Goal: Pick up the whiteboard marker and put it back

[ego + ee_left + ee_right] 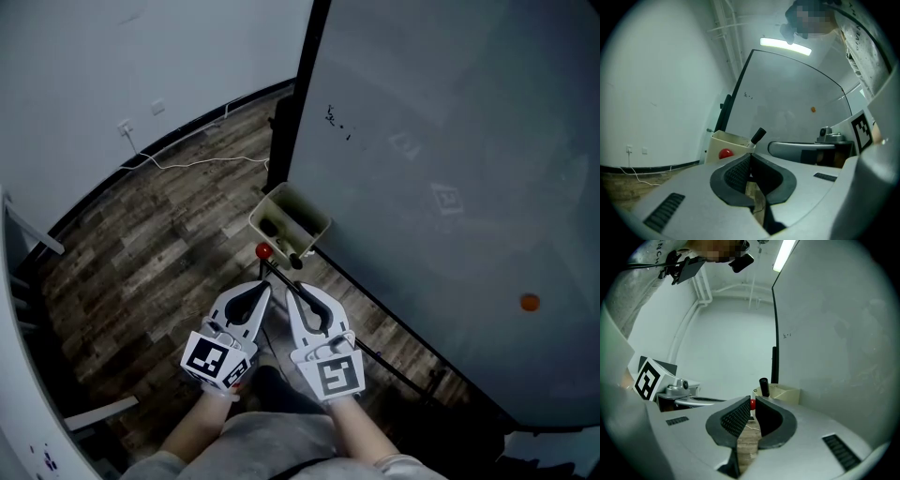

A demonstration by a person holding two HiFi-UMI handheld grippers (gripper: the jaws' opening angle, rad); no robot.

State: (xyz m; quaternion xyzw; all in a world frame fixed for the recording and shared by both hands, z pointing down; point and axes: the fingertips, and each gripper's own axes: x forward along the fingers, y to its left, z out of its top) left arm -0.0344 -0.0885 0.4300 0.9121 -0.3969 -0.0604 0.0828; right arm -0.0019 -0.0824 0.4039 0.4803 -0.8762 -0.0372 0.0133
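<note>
A whiteboard marker with a black cap (758, 136) stands tilted in a beige tray box (305, 214) at the whiteboard's lower left corner. It also shows in the right gripper view as the marker (764, 386). A red ball (264, 251) sits at the box's near side. My left gripper (267, 289) and right gripper (288, 284) hang side by side just short of the box. The left gripper (750, 156) is shut with its pads touching and nothing held. The right gripper (753, 401) is shut to a thin slit, also holding nothing.
The grey whiteboard (450, 141) fills the right side, with an orange magnet (530, 302) on it. Its black stand post (281, 131) rises behind the box. A white cable (197, 164) lies on the wooden floor by the wall.
</note>
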